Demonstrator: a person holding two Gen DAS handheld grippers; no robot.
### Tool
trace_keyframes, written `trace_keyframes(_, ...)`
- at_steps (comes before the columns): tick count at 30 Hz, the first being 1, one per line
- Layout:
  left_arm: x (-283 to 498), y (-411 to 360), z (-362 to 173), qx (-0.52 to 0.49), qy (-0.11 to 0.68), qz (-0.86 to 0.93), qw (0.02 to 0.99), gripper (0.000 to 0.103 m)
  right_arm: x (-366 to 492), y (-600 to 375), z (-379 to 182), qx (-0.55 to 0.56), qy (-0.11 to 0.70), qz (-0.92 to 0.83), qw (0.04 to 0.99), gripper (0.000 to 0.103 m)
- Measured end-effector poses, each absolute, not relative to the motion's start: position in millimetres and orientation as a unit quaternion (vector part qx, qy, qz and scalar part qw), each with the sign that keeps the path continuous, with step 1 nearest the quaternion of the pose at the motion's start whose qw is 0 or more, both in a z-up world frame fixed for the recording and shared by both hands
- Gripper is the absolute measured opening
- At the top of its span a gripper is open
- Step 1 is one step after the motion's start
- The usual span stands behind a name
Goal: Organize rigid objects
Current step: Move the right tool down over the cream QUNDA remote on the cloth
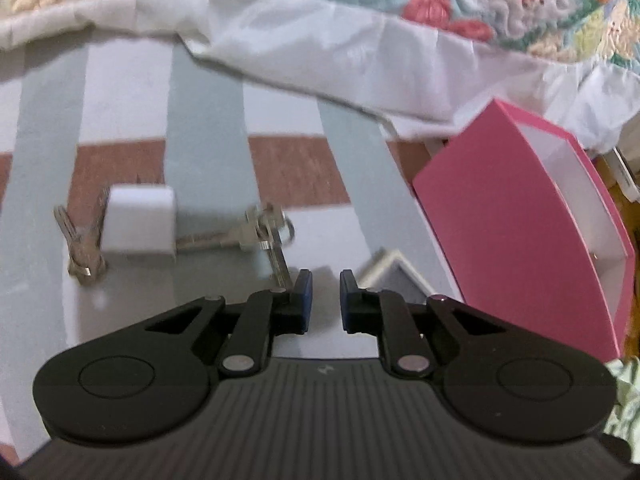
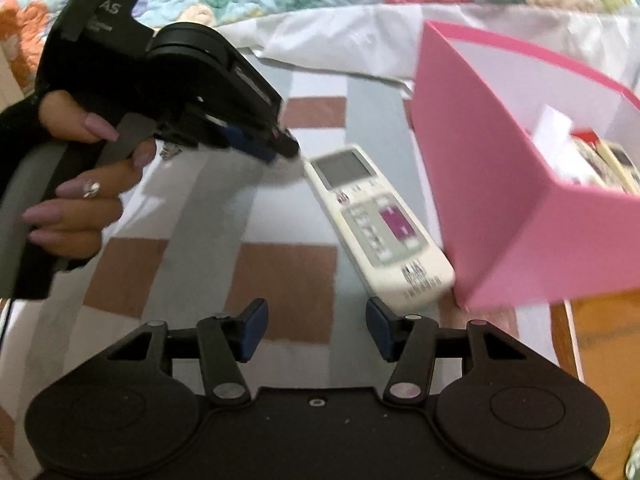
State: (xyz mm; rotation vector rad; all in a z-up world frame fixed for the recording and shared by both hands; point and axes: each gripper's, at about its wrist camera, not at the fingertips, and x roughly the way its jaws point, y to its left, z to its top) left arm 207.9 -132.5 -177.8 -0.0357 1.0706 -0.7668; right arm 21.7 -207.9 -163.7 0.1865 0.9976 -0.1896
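Note:
A pink box stands at the right of the striped bedsheet; it also shows in the right wrist view with several items inside. A white remote control lies beside the box; one corner shows in the left wrist view. A white cube sits between two key bunches, one to its left and one to its right. My left gripper is open and empty, just right of the near keys; it also shows in the right wrist view. My right gripper is open and empty, near the remote's lower end.
A floral quilt and a white sheet fold lie behind. A wooden surface shows at the bed's right edge. The hand holding the left gripper is at the left.

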Motion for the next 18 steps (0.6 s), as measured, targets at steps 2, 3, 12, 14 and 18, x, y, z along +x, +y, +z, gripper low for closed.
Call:
trace_keyframes(2,211,-137,-177,-0.016,0.489,-0.369,0.79,0.015,17,-210,-161,0.086,0.473,-0.112,0.87,0.061)
trace_keyframes(3,212,-138,-177,-0.024,0.486,-0.373,0.79,0.015,11,-210,-161,0.086,0.47,-0.117,0.871,0.061)
trace_keyframes(12,212,-156,-190,-0.057,0.493,-0.407,0.767,0.016,14,-222,-173,0.119,0.465,-0.143,0.865,0.061)
trace_keyframes(14,209,-148,-189,-0.069,0.485,-0.413,0.768,0.016,16,-222,-174,0.114,0.467,-0.143,0.865,0.062)
trace_keyframes(18,215,-118,-189,-0.167,0.548,-0.43,0.698,0.007,18,-219,-173,0.122,0.467,-0.083,0.872,0.039)
